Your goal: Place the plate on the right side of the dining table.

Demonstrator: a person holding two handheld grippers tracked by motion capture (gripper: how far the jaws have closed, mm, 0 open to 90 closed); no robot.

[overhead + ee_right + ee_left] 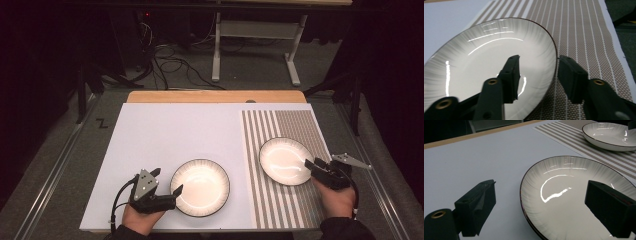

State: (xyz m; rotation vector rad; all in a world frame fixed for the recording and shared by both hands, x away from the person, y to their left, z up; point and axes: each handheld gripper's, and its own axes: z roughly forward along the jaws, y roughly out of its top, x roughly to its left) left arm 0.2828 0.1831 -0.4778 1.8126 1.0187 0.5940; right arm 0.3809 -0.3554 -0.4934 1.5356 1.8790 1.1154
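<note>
Plates sit apart: one [200,187] on the white sheet [165,145], one [286,161] on the striped mat [295,125]; left gripper [167,196] and right gripper [311,167] each straddle a rim, gaping, gripping nothing; lifting seems undone.

dim room with a brightly lit white mat [165,145], overhead glare streaking both plates [574,195] [486,62], near jaws soft and out of focus, far surroundings dark.

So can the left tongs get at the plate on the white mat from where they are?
Probably yes. The left tongs stand open right at the near rim of the plate on the white mat, one jaw over the dish, the other outside it. Nothing lies between them.
</note>
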